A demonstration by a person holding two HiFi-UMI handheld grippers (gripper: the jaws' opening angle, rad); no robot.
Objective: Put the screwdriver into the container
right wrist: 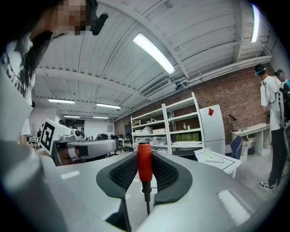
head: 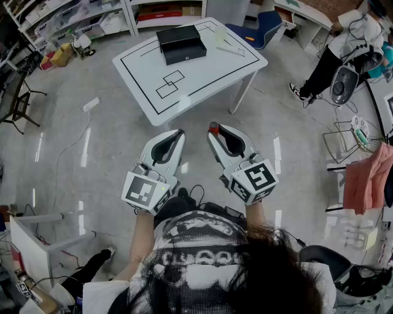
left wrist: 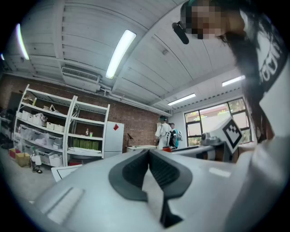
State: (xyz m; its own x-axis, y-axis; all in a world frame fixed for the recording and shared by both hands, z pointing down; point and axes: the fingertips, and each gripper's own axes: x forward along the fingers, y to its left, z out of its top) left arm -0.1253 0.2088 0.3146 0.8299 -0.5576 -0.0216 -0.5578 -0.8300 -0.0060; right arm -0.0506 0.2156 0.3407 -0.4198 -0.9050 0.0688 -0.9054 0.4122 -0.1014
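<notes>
My right gripper (right wrist: 144, 157) is shut on a screwdriver (right wrist: 144, 166) with a red handle, which stands upright between the pads with its dark shaft pointing down. In the head view the red handle end (head: 213, 127) shows at the tip of the right gripper (head: 214, 131). The left gripper (head: 178, 134) is beside it, jaws shut with nothing in them, as the left gripper view (left wrist: 148, 152) also shows. The black container (head: 180, 43) sits on the white table (head: 202, 80), well ahead of both grippers. Both grippers hang over bare floor, short of the table.
The table (right wrist: 220, 160) bears black marking lines and a small white item (head: 229, 48). A blue chair (head: 263, 27) stands behind it. Shelving (head: 73, 15) lines the back, a person (head: 344, 49) sits at the right, and a rack with pink cloth (head: 367, 178) stands nearby.
</notes>
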